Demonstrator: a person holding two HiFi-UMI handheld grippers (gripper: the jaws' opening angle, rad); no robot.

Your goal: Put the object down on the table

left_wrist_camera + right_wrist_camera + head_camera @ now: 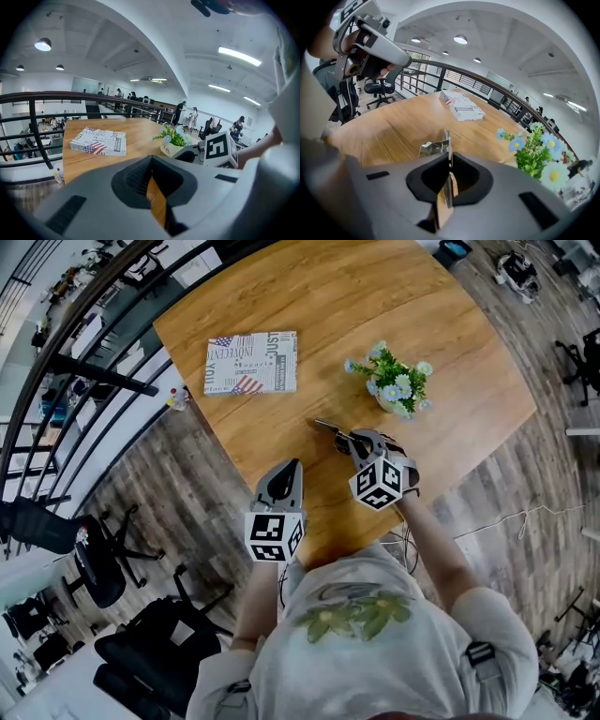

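A thin shiny metal object [328,427] sticks out up-left from my right gripper [349,442], just over the wooden table [309,306] near its front edge. In the right gripper view the jaws are shut on this metal piece [440,145], which stands edge-on with a bent flap to its left; whether it touches the wood I cannot tell. My left gripper [286,470] hovers at the table's near edge, left of the right one, jaws together with nothing between them [152,173].
A printed book [251,362] lies flat at the table's far left. A small pot of blue and white flowers [394,385] stands just beyond the right gripper. A black railing [103,376] and office chairs lie left of the table.
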